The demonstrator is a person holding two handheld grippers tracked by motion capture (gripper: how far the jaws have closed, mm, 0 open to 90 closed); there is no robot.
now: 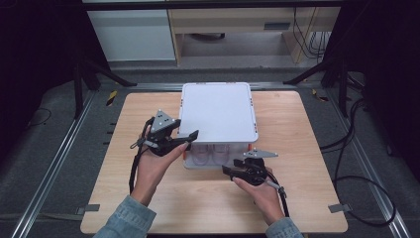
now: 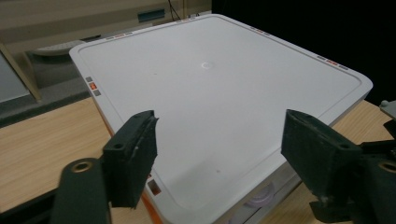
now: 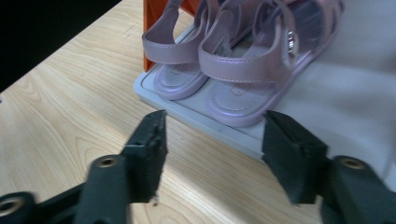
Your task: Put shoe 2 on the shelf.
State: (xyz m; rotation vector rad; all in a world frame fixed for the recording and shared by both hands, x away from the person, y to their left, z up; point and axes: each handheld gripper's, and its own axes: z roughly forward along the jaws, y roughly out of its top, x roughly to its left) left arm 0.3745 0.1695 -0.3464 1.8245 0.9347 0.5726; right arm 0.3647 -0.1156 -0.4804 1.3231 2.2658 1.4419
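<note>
- High view: white box (image 1: 218, 116) sits mid-frame on the table (image 1: 297, 129), long axis running up the frame; left gripper (image 1: 185, 139) at its lower-left corner, right gripper (image 1: 233, 166) below it.
- Left gripper view: jaws apart, nothing between, over the box lid (image 2: 210, 93).
- Right gripper view: jaws apart and empty, pink sandals (image 3: 233, 56) up top, heels toward the jaws.

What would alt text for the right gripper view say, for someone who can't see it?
A pair of lilac sandals sits side by side on the white floor of an open-fronted shoe box, by an orange corner post. In the foreground the right gripper has its two black jaws open with nothing between them, above the light wooden table.
</note>
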